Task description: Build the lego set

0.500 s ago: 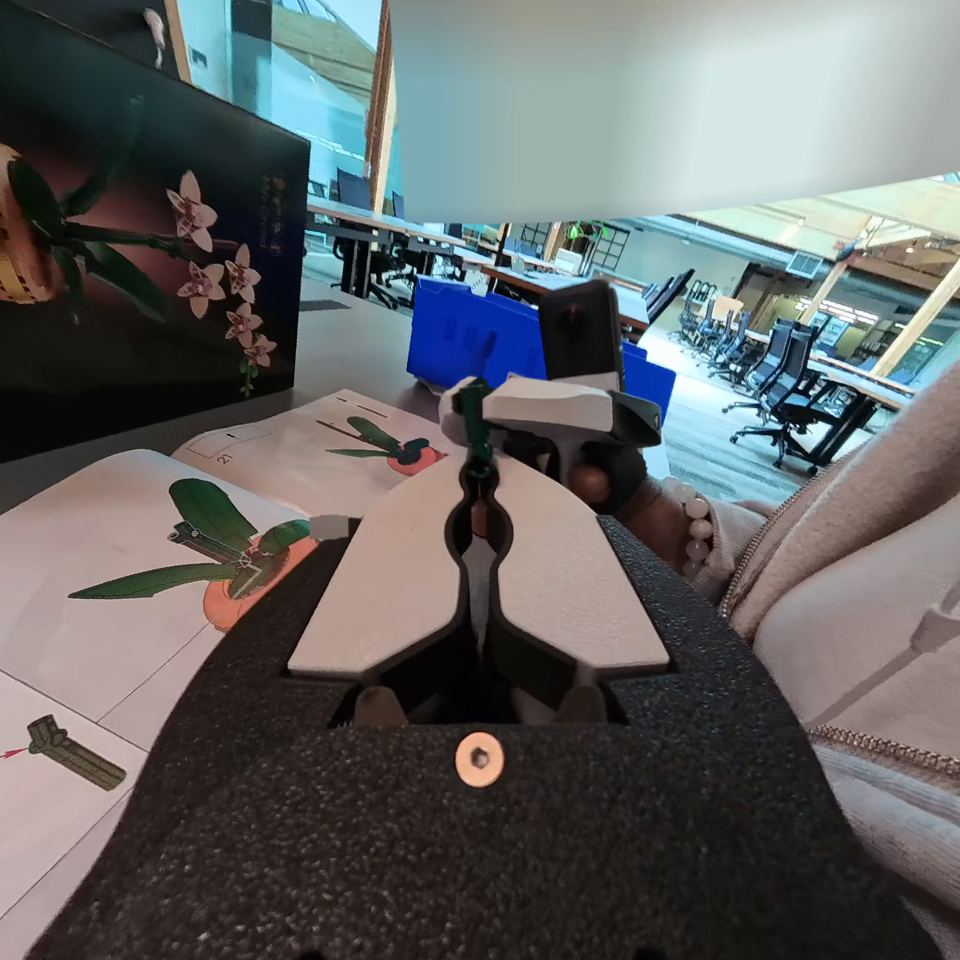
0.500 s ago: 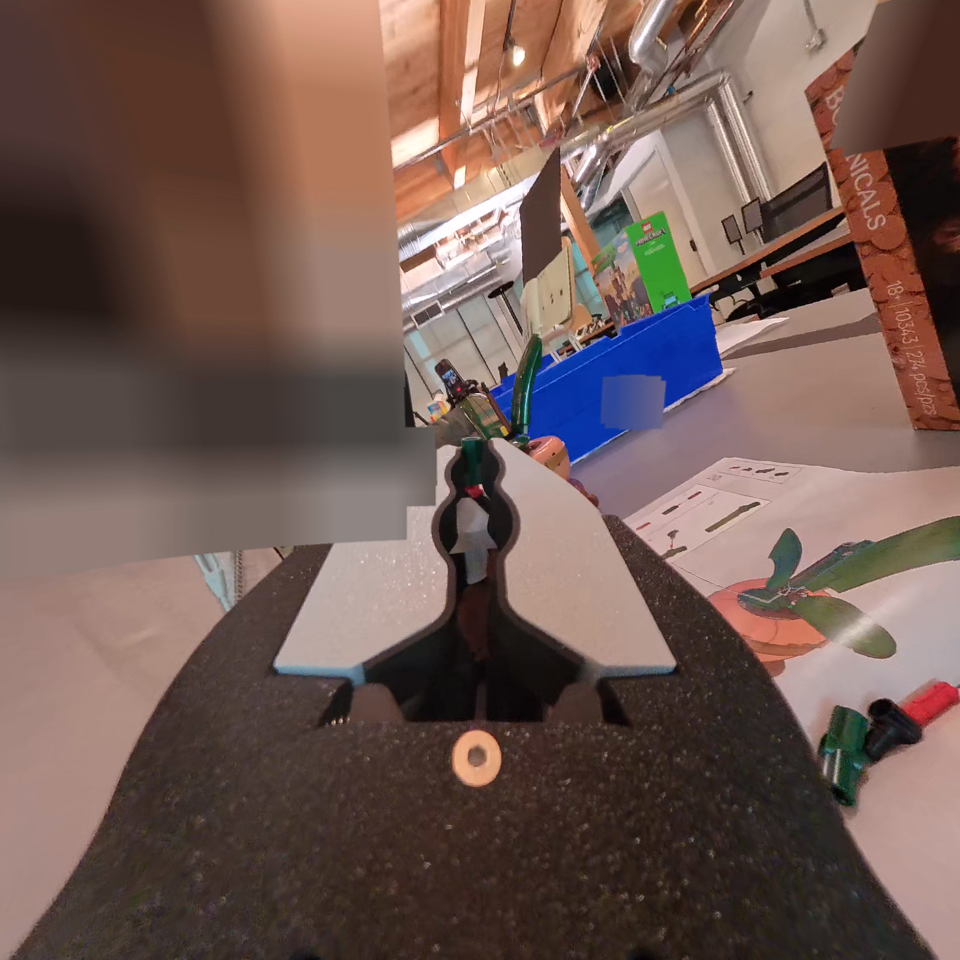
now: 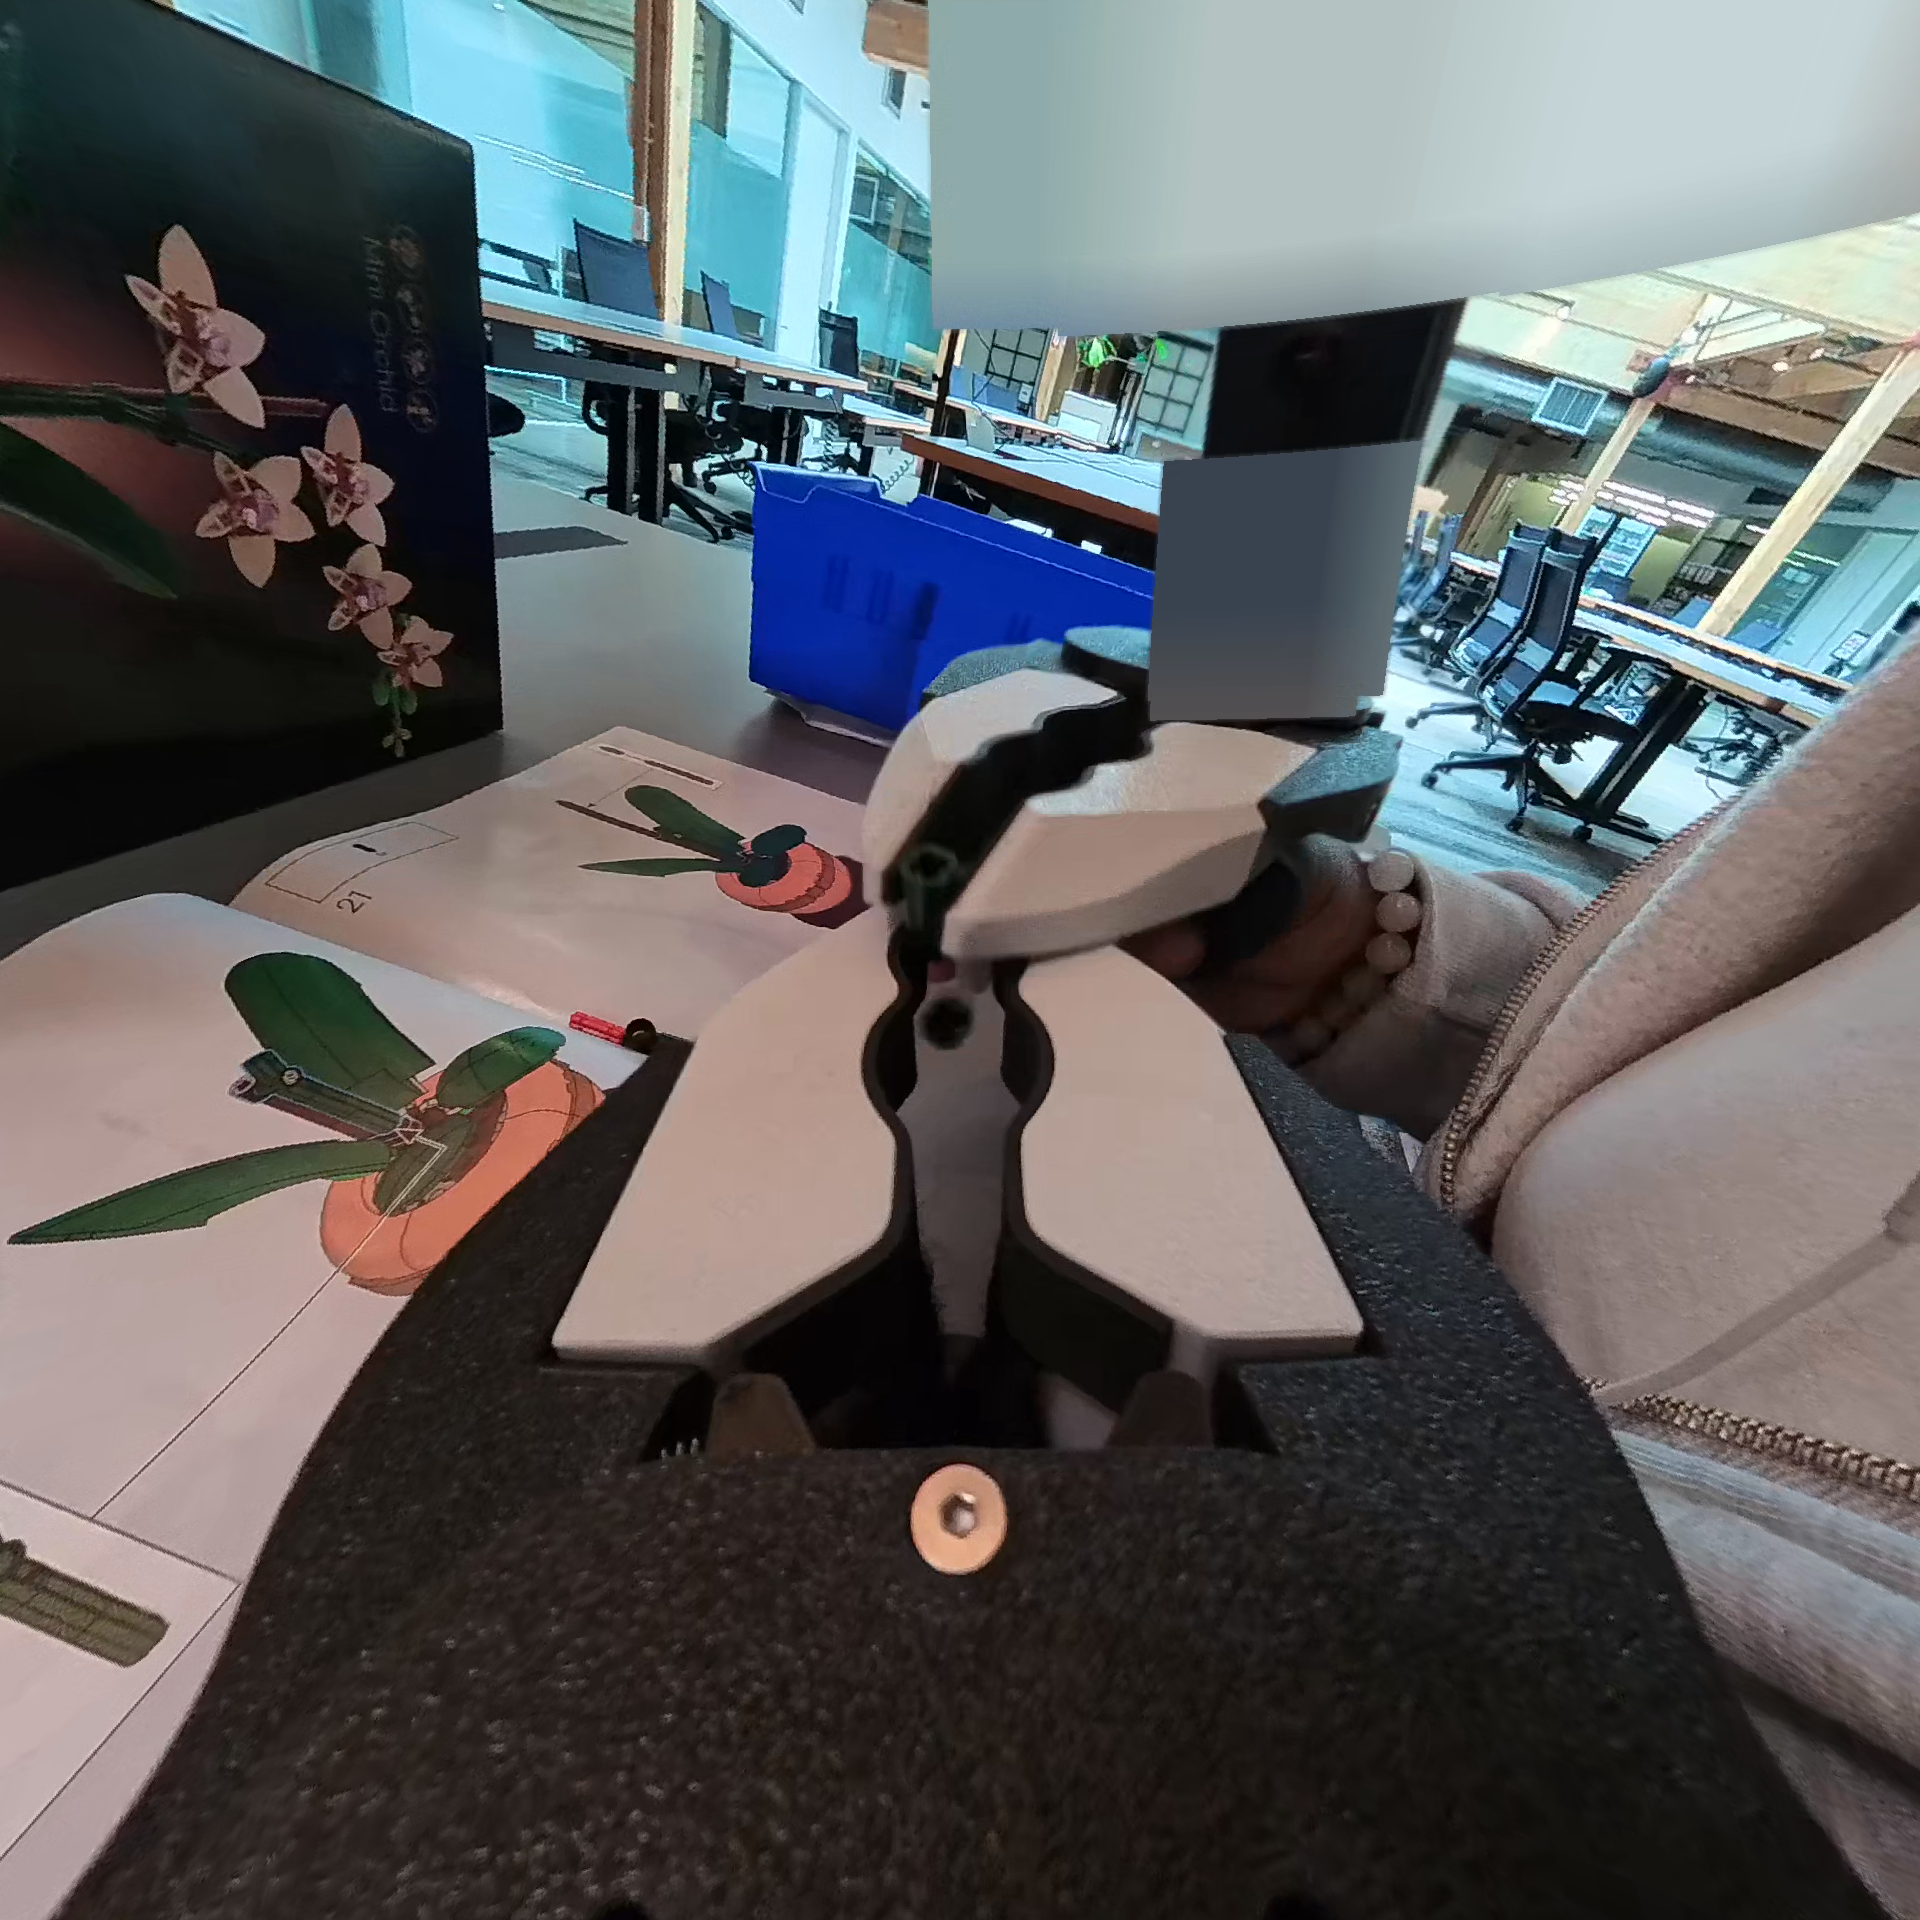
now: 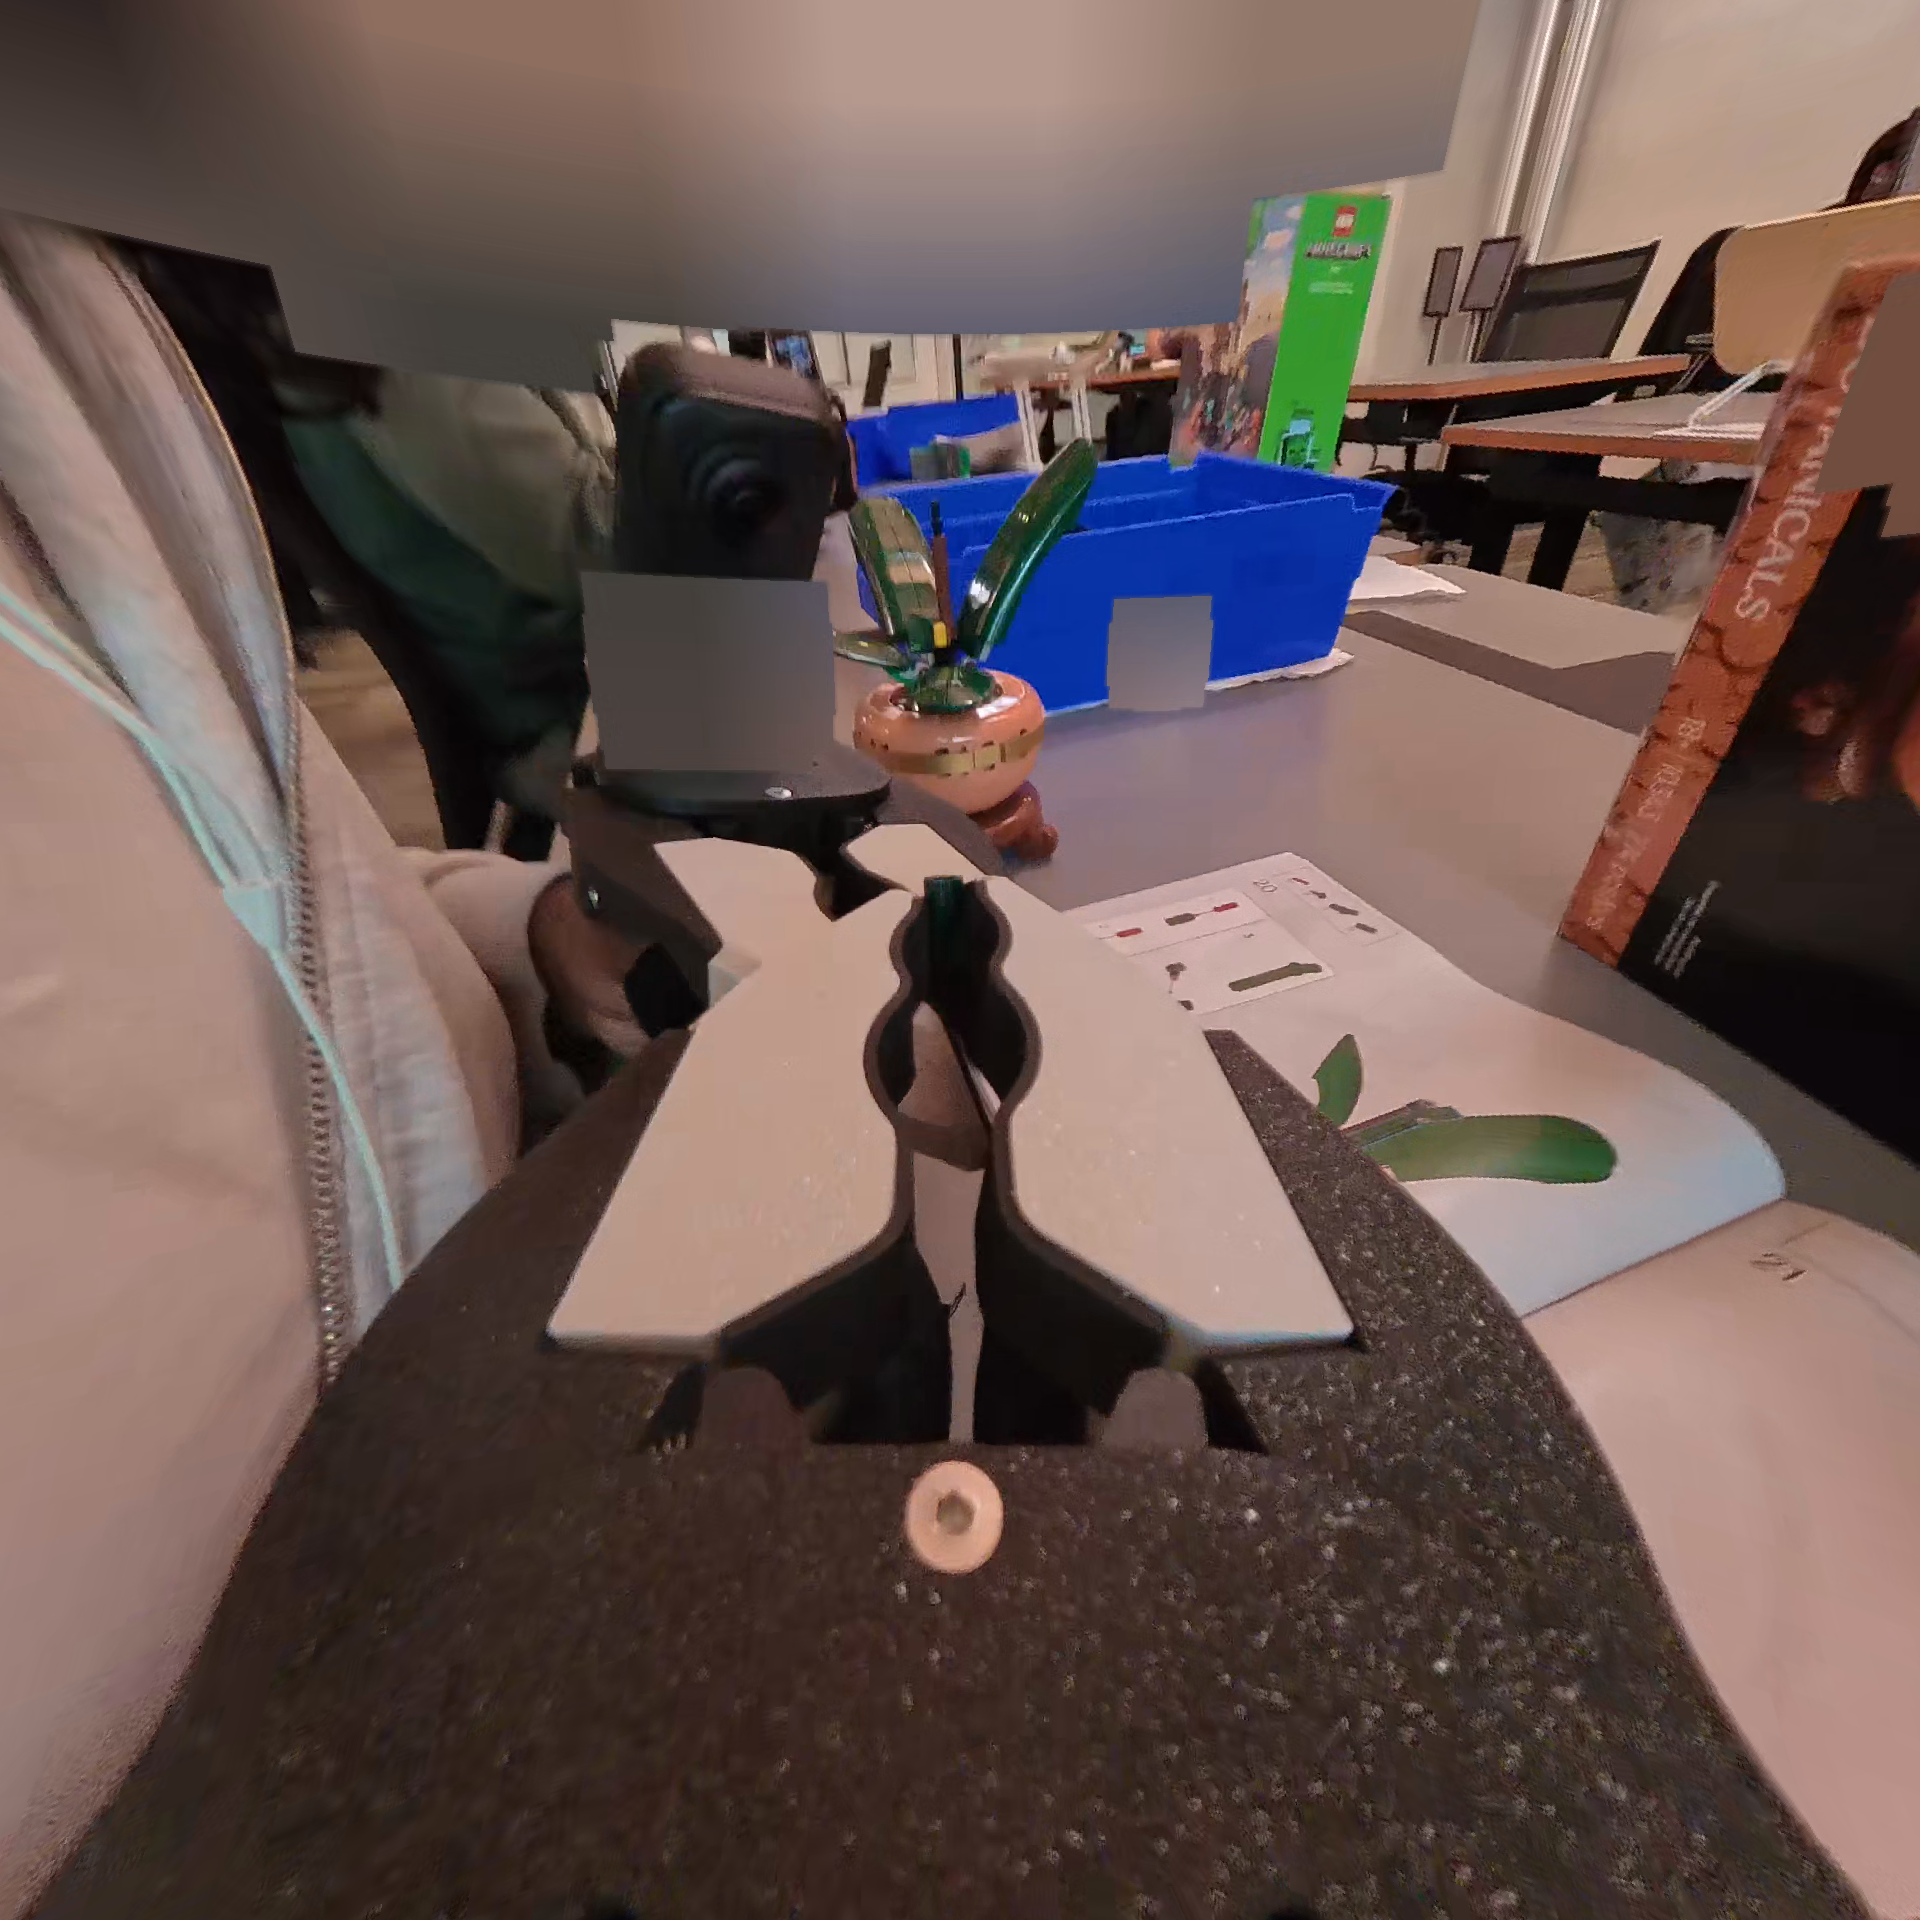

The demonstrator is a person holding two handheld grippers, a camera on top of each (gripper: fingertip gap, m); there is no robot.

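My left gripper (image 3: pixel 943 966) is shut on a small black pin piece (image 3: pixel 945 1023), with a bit of pink showing at its tips. My right gripper (image 4: pixel 943 896) is shut on a small dark green piece (image 4: pixel 943 891). In the left wrist view the right gripper (image 3: pixel 916 883) is rolled sideways and sits right on top of the left tips, with the green piece (image 3: pixel 920 871) at its tip. The left gripper's fingers (image 4: pixel 748 894) show just left of the right tips. The part-built orchid pot with green leaves (image 4: pixel 951 727) stands on the table behind them.
The open instruction booklet (image 3: pixel 260 1195) lies under the grippers, with a small red and black piece (image 3: pixel 613 1029) on it. The dark set box (image 3: pixel 208 416) stands behind it. A blue bin (image 4: pixel 1195 561) and a green box (image 4: pixel 1320 332) are farther back. A person's sleeves flank both grippers. My right fingertips sit around 4 cm from my left ones.
The right gripper has rolled sideways and come closer, onto the left tips. The right view has swung so the orchid pot and the left gripper now show plainly.
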